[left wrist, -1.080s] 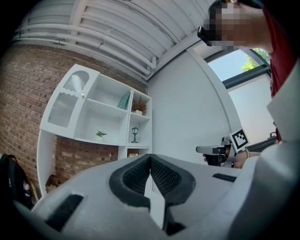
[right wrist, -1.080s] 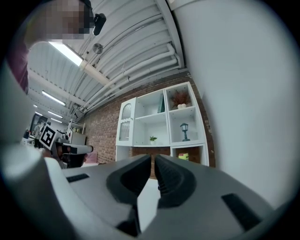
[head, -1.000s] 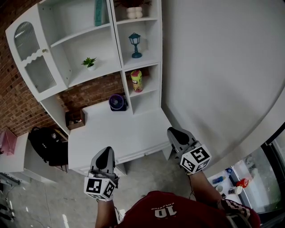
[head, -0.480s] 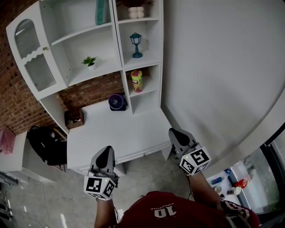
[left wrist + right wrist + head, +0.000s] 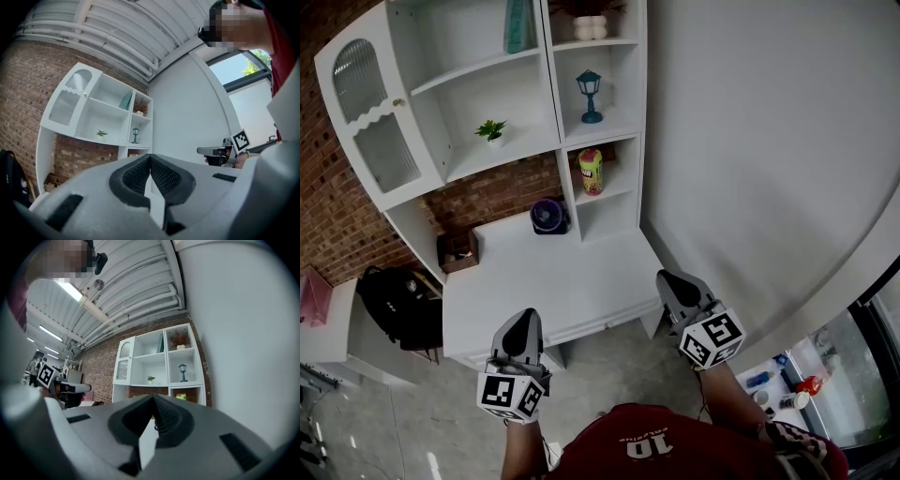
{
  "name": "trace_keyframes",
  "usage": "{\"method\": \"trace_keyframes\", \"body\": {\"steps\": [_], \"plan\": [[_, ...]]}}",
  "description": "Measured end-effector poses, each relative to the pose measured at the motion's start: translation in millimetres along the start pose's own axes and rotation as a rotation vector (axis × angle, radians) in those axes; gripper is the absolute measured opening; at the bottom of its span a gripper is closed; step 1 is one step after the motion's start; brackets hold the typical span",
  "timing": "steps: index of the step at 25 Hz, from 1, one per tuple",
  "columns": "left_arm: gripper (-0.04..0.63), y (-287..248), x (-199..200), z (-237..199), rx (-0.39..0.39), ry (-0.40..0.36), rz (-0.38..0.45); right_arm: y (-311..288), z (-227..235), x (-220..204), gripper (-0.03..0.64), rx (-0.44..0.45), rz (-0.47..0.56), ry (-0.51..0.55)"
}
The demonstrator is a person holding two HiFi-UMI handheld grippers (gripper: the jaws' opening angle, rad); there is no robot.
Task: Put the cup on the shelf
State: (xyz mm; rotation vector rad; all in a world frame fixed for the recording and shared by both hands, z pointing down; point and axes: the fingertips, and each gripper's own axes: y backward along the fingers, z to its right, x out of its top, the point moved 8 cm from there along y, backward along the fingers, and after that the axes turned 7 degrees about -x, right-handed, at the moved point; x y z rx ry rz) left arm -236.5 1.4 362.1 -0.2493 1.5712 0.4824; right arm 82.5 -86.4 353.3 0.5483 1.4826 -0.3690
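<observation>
The cup, yellow and green with a red band, stands upright in the lower right compartment of the white shelf unit; it also shows in the right gripper view. My left gripper hovers over the front edge of the white desk, shut and empty, its pads touching. At the desk's right front corner my right gripper is shut too, with nothing between its pads. Both grippers are well short of the cup.
A purple round fan and a brown box sit at the back of the desk. A teal lantern and a small plant occupy higher shelves. A black backpack lies at the left, and a white wall rises at the right.
Only the head view has shifted slightly. Both grippers stay in place, and the cup stands unmoved in its compartment.
</observation>
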Motion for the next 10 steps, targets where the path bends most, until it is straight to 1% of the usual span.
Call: {"method": "trace_keyframes", "body": {"steps": [10], "plan": [[-0.006, 1.5, 1.8, -5.7, -0.002, 0.006, 0.009, 0.8, -5.1, 5.7, 0.002, -0.010, 0.011, 0.008]]}}
